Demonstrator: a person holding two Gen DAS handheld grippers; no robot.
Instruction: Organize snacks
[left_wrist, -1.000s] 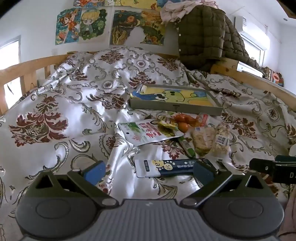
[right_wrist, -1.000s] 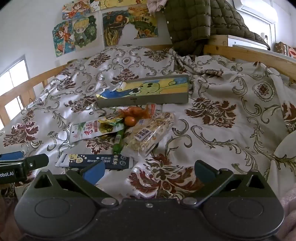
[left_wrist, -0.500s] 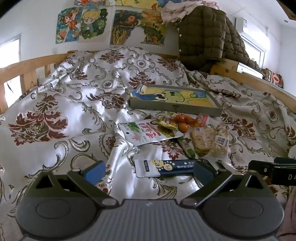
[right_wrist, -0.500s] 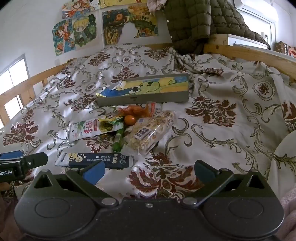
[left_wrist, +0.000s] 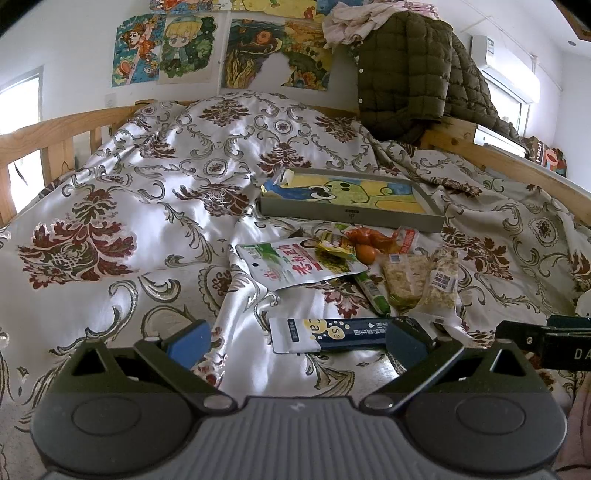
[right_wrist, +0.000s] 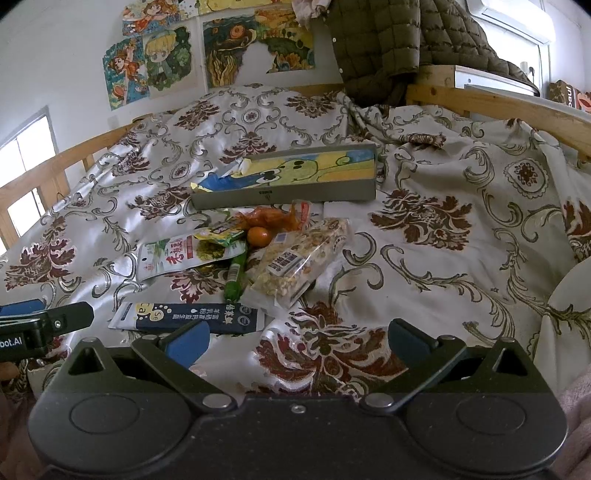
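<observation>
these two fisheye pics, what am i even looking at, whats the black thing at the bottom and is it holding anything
The black shape at the bottom of each picture is a hand-held gripper with two fingers; a person carries one in each hand, and a camera on each looks forward along its fingers. One picture is from the left gripper, the other from the right gripper. Both are open and hold nothing.

Ahead is a bed with a patterned bedspread. On it lie a flat tray with a cartoon lining and a heap of snacks: a dark blue packet, a white and green pouch, a clear bag of grain snacks and a small orange fruit.
</observation>
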